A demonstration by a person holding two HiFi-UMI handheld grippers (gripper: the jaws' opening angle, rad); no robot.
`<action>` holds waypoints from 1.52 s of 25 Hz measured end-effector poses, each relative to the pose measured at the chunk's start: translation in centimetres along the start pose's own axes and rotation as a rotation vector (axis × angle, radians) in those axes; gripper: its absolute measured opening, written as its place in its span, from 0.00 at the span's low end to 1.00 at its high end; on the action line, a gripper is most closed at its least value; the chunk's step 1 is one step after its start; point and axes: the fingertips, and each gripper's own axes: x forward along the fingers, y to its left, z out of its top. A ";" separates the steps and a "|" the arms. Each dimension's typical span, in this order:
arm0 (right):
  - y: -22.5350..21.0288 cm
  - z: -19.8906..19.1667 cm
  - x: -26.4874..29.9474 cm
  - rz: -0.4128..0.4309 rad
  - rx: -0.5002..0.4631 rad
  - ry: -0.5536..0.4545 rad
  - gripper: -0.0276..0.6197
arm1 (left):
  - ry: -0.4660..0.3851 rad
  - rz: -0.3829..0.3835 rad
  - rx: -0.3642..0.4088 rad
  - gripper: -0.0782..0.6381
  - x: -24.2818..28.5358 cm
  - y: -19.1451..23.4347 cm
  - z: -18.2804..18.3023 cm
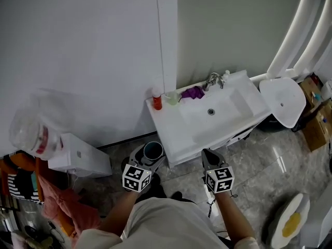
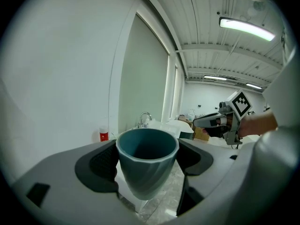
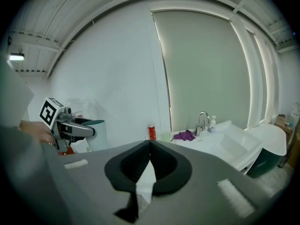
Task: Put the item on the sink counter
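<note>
1. Left gripper point(image 2: 147, 161) is pinching a teal ribbed plastic cup point(image 2: 147, 172) by its sides; cup upright, mouth up; lower centre of the head view, just short of the counter's near corner.
2. Right gripper point(image 3: 150, 156) has its jaws pressed together on nothing; lower centre-right.
3. White sink counter point(image 1: 179, 131) sits mid-frame; along its upper-left edge are a red-capped bottle point(image 1: 156, 98), a pale green cup point(image 1: 171, 98) and a purple cloth point(image 1: 193, 93).
4. Looks like the carry-in step to me; cup isn't on the counter yet.
5. Next move probably needs the cup brought over the bare strip left of the basin, set down level, then let go; steer clear of the bottle.
</note>
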 end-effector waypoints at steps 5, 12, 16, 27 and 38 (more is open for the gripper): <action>-0.9 -0.8 2.1 -0.015 0.020 0.025 0.06 | 0.018 -0.023 -0.005 0.65 2.4 1.6 -0.2; -1.8 -0.6 6.2 -0.049 0.051 0.046 0.06 | 0.012 -0.085 0.038 0.64 7.2 4.6 0.4; -2.3 -0.7 8.9 -0.062 0.061 0.070 0.06 | 0.018 -0.140 0.063 0.65 10.6 6.0 0.4; -4.5 -2.3 14.0 -0.158 0.125 0.117 0.06 | 0.092 -0.279 0.123 0.65 20.1 9.1 -2.0; -5.6 -4.4 16.7 -0.250 0.177 0.180 0.06 | 0.132 -0.401 0.163 0.65 27.6 9.5 -5.4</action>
